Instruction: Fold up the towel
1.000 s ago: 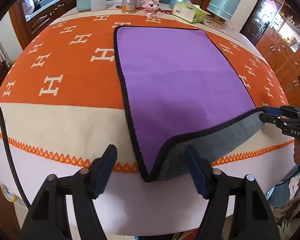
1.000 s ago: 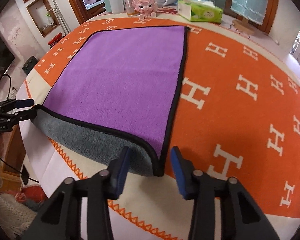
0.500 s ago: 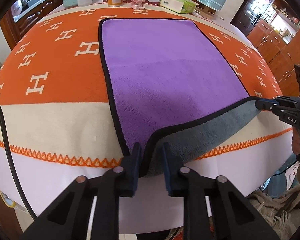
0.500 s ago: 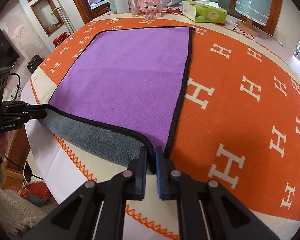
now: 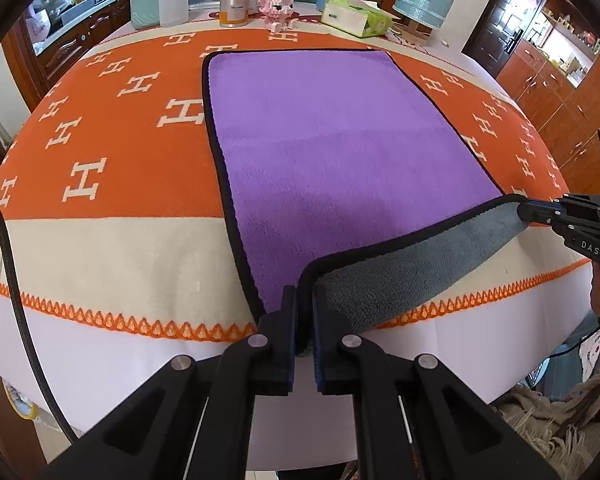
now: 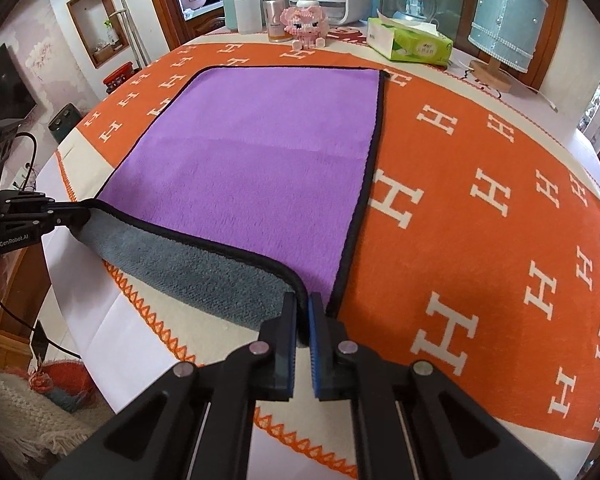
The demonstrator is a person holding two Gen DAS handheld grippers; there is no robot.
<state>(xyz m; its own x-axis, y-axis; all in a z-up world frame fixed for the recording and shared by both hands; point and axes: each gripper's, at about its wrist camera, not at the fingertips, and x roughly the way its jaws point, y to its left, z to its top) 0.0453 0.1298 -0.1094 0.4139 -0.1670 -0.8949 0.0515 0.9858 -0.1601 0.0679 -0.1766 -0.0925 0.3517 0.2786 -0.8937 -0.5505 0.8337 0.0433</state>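
A purple towel [image 5: 332, 148] with black trim and a grey underside lies flat on the orange cloth; it also shows in the right wrist view [image 6: 256, 160]. Its near edge is lifted and curled, grey side showing. My left gripper [image 5: 303, 312] is shut on the towel's near left corner. My right gripper [image 6: 303, 316] is shut on the near right corner. Each gripper appears in the other's view, the right [image 5: 540, 212] and the left [image 6: 76, 216], holding the raised edge between them.
The table [image 5: 100, 152] carries an orange and cream cloth with white H marks. At its far edge stand a plastic bottle [image 5: 172, 0], a metal can [image 5: 234, 0], a pink toy [image 5: 278, 4], a tissue box [image 5: 354, 16] and a blue lamp [image 6: 504, 28]. Wooden cabinets stand to the right.
Both grippers went from open to shut on the towel's near corners. The near edge has lifted off the cloth and moved a little toward the far side.
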